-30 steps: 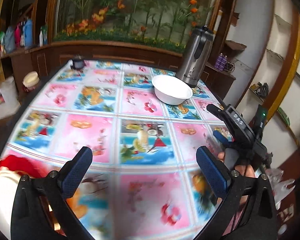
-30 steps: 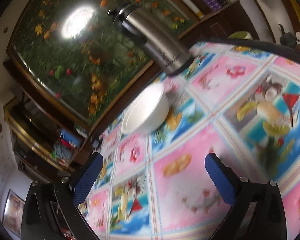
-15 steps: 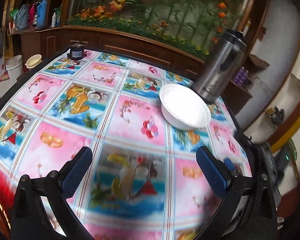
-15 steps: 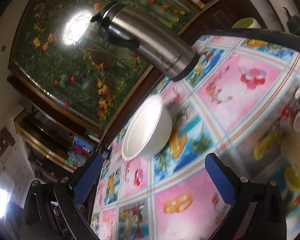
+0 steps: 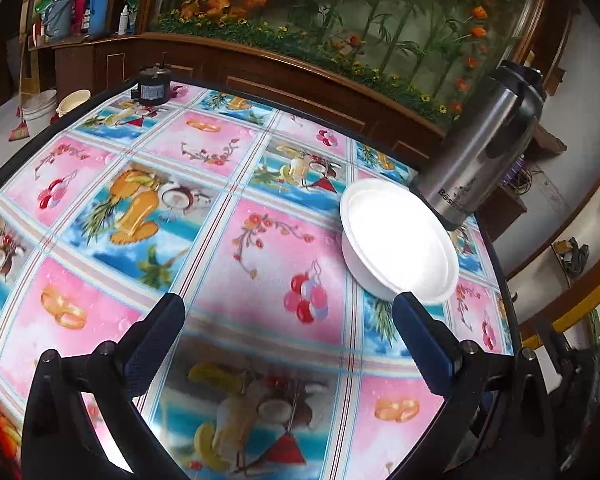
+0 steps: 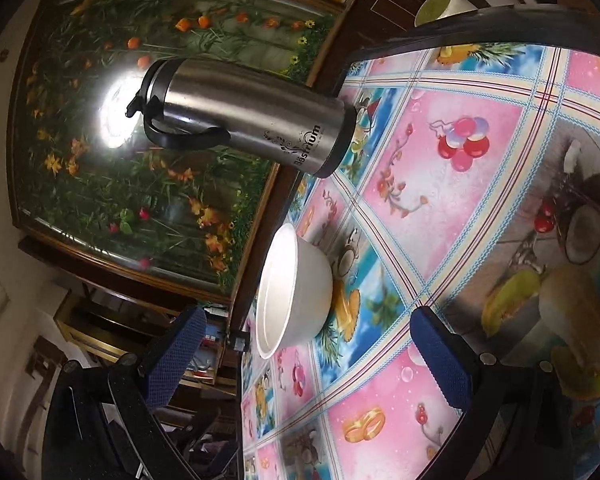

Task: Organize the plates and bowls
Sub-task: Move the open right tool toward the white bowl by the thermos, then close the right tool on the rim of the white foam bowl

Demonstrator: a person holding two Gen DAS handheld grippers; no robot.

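- The left hand-held gripper (image 5: 286, 314) was held above the bench (image 5: 228, 216) with its blue-padded fingers (image 5: 156, 338) spread wide, and nothing was gripped between them.
- The right hand-held gripper (image 6: 306, 344) was likewise seen spread wide and empty, its camera rolled so that the bench (image 6: 452, 184) appeared steeply tilted.
- A single white bowl (image 5: 398, 242) was found standing upright and empty on the bench, near the far right corner.
- In the left wrist view the tip of the right-hand finger was seen overlapping the bowl's near rim; whether contact was made could not be told.
- In the right wrist view the bowl (image 6: 292, 290) was framed in the gap between the two fingers, ahead of their tips and apart from them.
- A steel flask (image 5: 482, 146) with a black lid and handle was placed just behind the bowl, at the far right corner of the bench; the two appeared very close, though touching could not be confirmed.
- The same flask (image 6: 244, 118) was shown in the right wrist view standing beyond the bowl by the bench edge.
- The bench was covered by a patterned cloth of pink and blue squares printed with fruit, balloons and rings.
- A small dark object (image 5: 153, 86) was set at the far left edge of the bench, well apart from the bowl.
- A wooden-framed panel of painted flowers (image 5: 340, 8) was seen behind the bench.
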